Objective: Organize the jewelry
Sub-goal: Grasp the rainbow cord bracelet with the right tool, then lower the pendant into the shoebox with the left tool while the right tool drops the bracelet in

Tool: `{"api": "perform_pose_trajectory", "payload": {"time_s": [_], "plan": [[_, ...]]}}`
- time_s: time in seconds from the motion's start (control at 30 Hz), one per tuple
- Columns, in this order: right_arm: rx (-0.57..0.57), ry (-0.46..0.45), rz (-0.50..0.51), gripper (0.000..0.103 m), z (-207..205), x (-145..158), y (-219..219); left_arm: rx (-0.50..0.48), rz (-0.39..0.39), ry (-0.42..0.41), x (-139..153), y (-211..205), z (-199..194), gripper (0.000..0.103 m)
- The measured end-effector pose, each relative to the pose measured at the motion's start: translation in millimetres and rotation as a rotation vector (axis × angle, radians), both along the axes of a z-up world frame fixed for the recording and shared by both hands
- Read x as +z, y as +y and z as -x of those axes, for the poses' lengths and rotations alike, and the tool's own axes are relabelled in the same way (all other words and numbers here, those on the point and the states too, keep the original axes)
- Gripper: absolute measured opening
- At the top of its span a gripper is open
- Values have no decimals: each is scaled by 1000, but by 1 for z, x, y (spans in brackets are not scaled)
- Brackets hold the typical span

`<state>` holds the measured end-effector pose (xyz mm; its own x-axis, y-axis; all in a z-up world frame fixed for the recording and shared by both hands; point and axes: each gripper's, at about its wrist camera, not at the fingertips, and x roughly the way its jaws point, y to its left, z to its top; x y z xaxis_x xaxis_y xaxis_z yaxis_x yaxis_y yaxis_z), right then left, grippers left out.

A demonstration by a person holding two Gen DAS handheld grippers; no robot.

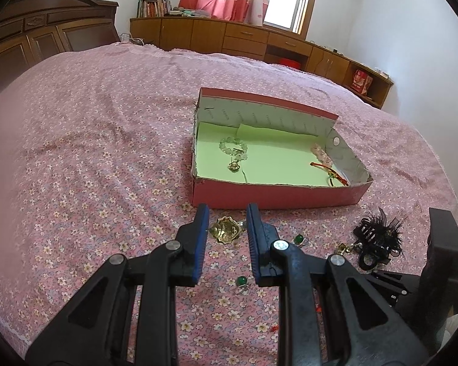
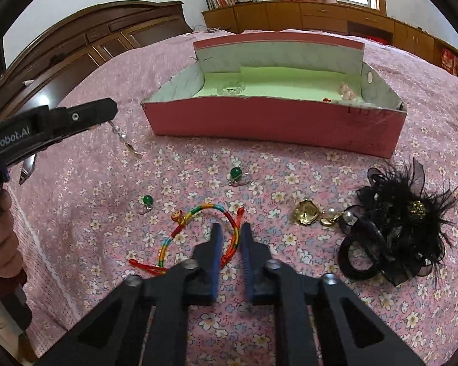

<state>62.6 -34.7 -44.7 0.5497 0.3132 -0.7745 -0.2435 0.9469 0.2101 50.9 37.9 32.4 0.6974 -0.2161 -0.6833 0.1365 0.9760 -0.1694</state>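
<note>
Fingers of the left gripper point(image 1: 227, 213) stand apart around a gold brooch point(image 1: 224, 230) on the bed point(image 1: 91, 152), gripping nothing yet. Right gripper point(image 2: 230, 231) fingers are narrowly parted, straddling one side of the rainbow cord bracelet point(image 2: 198, 213) — not closed on it.

Risks, as a guess: soft bedspread gives under the tips, so the flat brooch may slide or fabric gets pinched; the thin cord could slip out or drag one of the green rings point(image 2: 238, 174) nearby.

Count outside the box point(image 1: 274, 196), ahead of both grippers: two green rings, two gold brooches, one rainbow bracelet, one black feather hair clip point(image 2: 394, 222). Inside — one pale bead bracelet point(image 1: 233, 148), one pink bead piece point(image 1: 320, 152), one red cord item point(image 1: 329, 169).
</note>
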Motion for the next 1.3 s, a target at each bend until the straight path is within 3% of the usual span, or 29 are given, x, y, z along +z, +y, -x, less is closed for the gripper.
{"api": "perform_pose_trajectory", "payload": {"time_s": [0.33, 0.77, 1.3], "plan": [[-21, -105, -41, 6, 12, 33, -18, -14, 4, -13, 8, -3, 2, 17], [-75, -316, -42, 6, 12, 87, -34, -43, 2, -109, 38, -19, -5, 17], [-158, -393, -54, 6, -46, 113, -47, -39, -22, -183, 51, -30, -46, 17]]}}
